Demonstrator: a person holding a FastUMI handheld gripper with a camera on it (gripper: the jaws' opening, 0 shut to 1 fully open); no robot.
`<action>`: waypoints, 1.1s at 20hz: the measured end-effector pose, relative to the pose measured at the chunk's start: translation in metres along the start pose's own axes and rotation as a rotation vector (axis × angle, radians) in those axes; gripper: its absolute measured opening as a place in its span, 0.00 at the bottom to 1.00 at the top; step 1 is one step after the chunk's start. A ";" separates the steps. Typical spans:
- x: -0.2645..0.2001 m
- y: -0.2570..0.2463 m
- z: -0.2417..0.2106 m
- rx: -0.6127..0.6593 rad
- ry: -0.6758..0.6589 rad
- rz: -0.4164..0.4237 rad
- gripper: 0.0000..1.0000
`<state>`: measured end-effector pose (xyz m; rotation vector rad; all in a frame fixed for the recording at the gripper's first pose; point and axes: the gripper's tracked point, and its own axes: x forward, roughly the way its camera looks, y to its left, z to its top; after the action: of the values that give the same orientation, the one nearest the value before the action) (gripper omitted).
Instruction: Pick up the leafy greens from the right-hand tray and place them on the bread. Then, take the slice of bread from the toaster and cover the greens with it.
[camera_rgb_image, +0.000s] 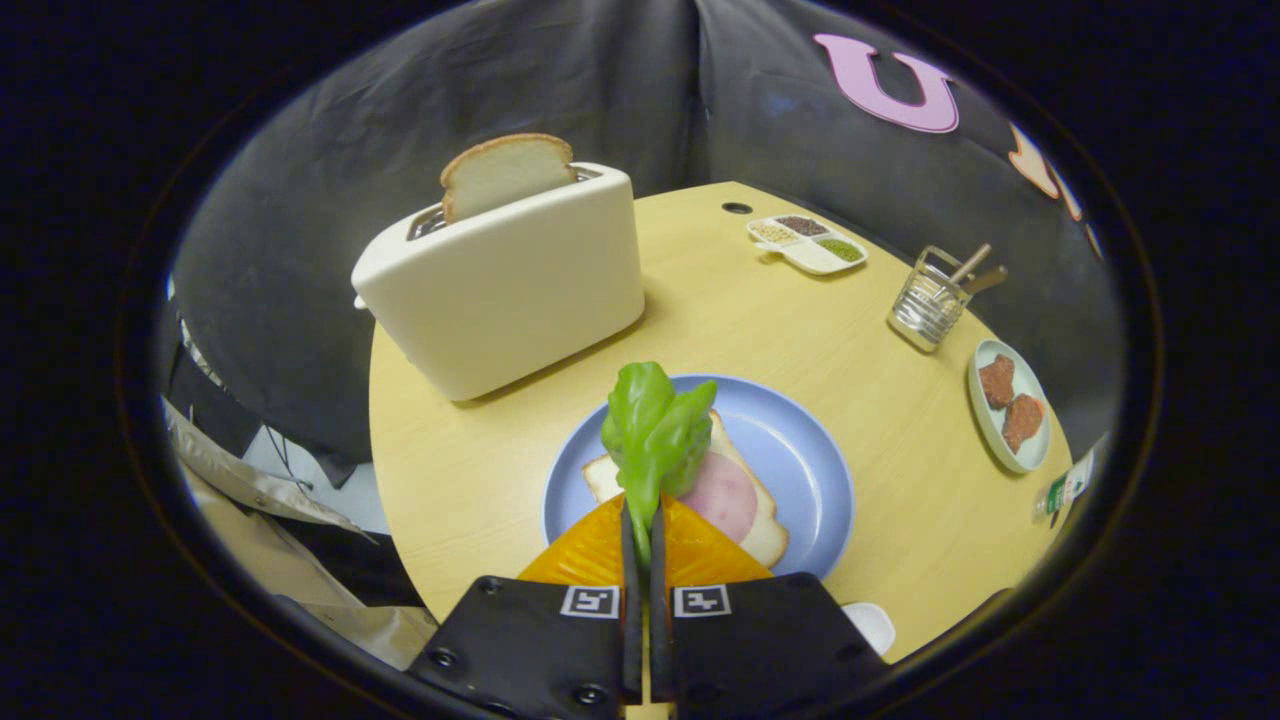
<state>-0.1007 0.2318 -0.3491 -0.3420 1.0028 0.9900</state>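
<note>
My gripper (641, 525) is shut on the stem of the leafy greens (654, 432), which stick out ahead of the fingers and hang over the blue plate (800, 455). On that plate lies a slice of bread (762, 535) topped with a pink round of ham (725, 495), partly hidden behind the greens and the fingers. Beyond the plate stands a white toaster (505, 290) with a second slice of bread (505, 172) poking up out of its slot.
The round wooden table (900, 400) also carries a divided white dish of seeds (808, 241), a wire holder with utensils (932, 300), and a pale tray with two brown patties (1008, 402) at the right rim. A small white object (872, 624) sits near the fingers.
</note>
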 end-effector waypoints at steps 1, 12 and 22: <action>0.003 -0.001 -0.002 -0.001 0.010 -0.002 0.06; 0.017 -0.019 -0.013 -0.026 0.053 -0.060 0.52; -0.023 -0.009 0.027 -0.009 -0.058 -0.092 0.97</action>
<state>-0.0821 0.2324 -0.3173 -0.3615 0.9231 0.9165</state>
